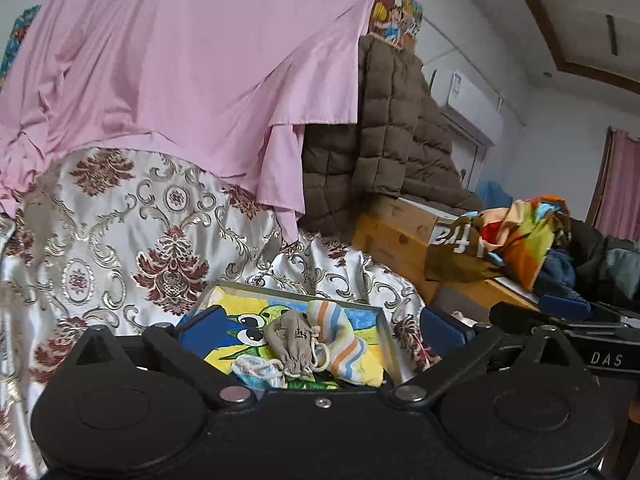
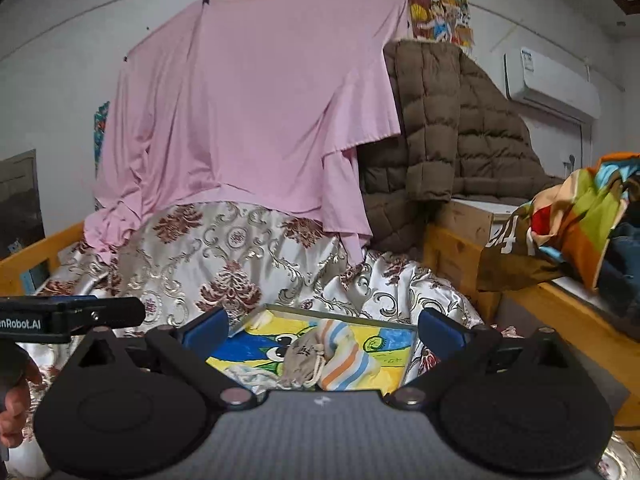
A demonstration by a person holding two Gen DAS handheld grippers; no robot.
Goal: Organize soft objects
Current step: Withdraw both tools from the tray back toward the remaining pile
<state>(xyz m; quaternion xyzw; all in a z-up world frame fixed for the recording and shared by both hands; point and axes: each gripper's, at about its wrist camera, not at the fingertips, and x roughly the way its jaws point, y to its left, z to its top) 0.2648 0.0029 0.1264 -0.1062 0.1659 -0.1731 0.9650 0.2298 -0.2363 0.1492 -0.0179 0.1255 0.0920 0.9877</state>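
Where the tray (image 1: 390, 344) rests on the brocade cloth (image 1: 120, 220), a grey pouch (image 1: 292, 340) lies against a striped pouch (image 1: 344, 344). Left gripper (image 1: 318, 326) and right gripper (image 2: 322, 330) stand fully spread, empty. Pink sheet (image 2: 260, 100) and brown quilt (image 2: 460, 132) hang behind. Only the right view shows a hand (image 2: 14, 396).

Pink sheet (image 2: 256, 100) hangs plain, no pattern. Bed cover (image 2: 224, 256): silvery white satin with maroon floral medallions and pale gold scrolls. Quilted jacket (image 2: 452, 128): brown, stitched in squares. Tray (image 2: 394, 325): grey rim, lining printed in yellow, blue and green cartoon, black outlines. Drawstring pouch (image 1: 290, 342): grey-beige with dark print, white cord. Striped cloth (image 1: 346, 346): orange, light blue, cream and yellow bands. Crumpled cloth (image 1: 516, 236): orange, lime, red, blue, brown patches. Gripper pads (image 2: 206, 330): blue; bodies black.
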